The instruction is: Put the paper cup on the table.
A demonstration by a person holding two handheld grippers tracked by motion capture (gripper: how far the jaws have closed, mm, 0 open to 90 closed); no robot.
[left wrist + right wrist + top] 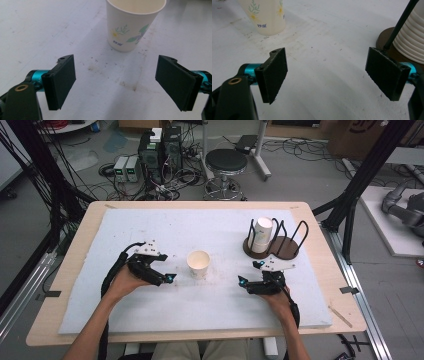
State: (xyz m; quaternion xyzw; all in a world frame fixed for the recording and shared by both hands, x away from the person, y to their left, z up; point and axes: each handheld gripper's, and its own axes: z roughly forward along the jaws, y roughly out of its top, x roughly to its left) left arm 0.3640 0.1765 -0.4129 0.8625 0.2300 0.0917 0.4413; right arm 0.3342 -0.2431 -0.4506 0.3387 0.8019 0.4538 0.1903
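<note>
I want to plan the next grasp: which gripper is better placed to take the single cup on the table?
Probably the left. The left gripper points at the cup with open jaws, and the cup stands just ahead between them in its own view. The right gripper is open too, but sits farther off, beside the rack.

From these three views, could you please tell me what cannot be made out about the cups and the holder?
- Paper cup: rim cut off by the top edge in the left gripper view; bottom of its inside not visible in the high view.
- Stack of cups: count too small to tell in the high view; cropped by the right edge in the right gripper view.
- Small print on the paper cup: blurred.
</note>
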